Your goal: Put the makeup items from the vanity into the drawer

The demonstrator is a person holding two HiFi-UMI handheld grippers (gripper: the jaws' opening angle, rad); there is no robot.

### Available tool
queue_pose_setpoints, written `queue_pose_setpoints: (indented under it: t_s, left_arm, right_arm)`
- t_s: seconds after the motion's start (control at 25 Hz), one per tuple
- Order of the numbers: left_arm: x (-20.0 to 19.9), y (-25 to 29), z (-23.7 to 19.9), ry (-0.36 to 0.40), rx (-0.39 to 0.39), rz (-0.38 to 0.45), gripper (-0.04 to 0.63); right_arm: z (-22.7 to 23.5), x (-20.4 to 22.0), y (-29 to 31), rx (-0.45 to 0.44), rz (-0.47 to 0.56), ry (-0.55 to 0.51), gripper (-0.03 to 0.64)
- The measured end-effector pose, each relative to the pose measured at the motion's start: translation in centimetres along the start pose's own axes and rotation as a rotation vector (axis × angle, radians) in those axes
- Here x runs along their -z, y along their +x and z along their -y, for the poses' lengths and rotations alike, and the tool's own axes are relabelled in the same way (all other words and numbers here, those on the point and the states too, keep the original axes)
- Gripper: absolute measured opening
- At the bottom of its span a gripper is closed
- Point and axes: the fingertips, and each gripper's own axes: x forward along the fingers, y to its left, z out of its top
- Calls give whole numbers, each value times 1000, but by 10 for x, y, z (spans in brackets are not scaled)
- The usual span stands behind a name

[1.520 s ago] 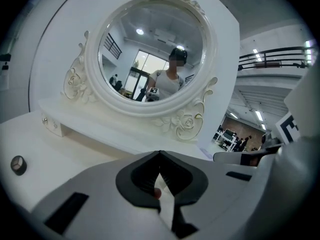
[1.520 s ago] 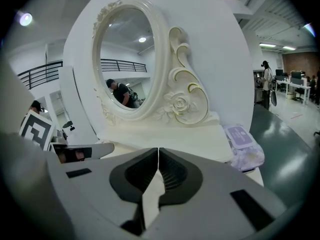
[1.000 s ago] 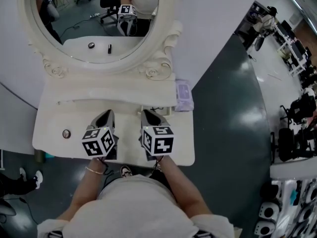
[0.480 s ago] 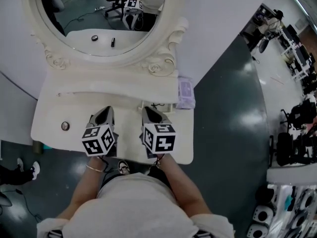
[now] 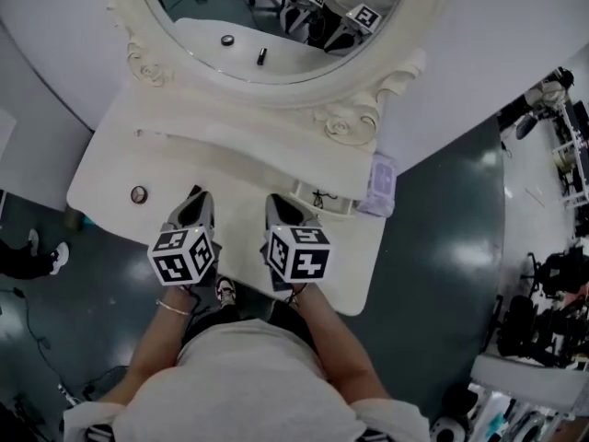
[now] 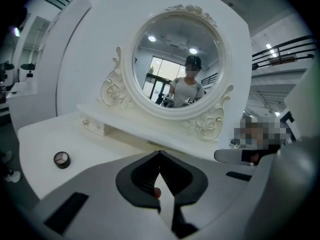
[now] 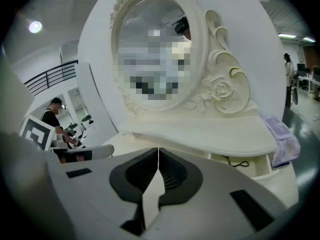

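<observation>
Both left tongs (image 6: 160, 155) and right tongs (image 7: 158, 153) hover closed, empty; compact (image 6: 62, 159) lies nearby.

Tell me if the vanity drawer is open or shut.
Open: the drawer juts out under the shelf, a black cord visible inside.

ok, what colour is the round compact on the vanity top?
Compact: black case, pale pinkish pans; left gripper view shows it best.

mirror (image 5: 276, 26): top cut off | drawer (image 5: 324, 209): inside mostly hidden
</observation>
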Motion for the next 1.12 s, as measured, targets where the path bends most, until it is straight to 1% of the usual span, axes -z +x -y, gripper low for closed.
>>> queue_pose_setpoints:
  t_s: [0.2, 0.32, 0.4, 0.72, 0.88, 1.12]
  left_arm:
    - [8, -24, -46, -63, -111, 6, 2]
    - [21, -44, -73, -113, -184, 2, 2]
    - [30, -50, -90, -139, -216, -1, 2]
    - [55, -64, -142, -217, -269, -30, 2]
    - [72, -61, -161, -230, -269, -61, 2]
    - [82, -62, -190, -252, -257, -84, 2]
  right_arm:
    - [-44, 9, 31, -105, -61, -52, 20]
    - [-71, 25, 48, -172, -118, -85, 20]
    - [-84, 36, 61, -195, -152, -104, 20]
    - [-125, 76, 102, -222, -267, -140, 22]
    - [-136, 98, 120, -219, -315, -125, 23]
    - [-147, 111, 142, -175, -332, -108, 23]
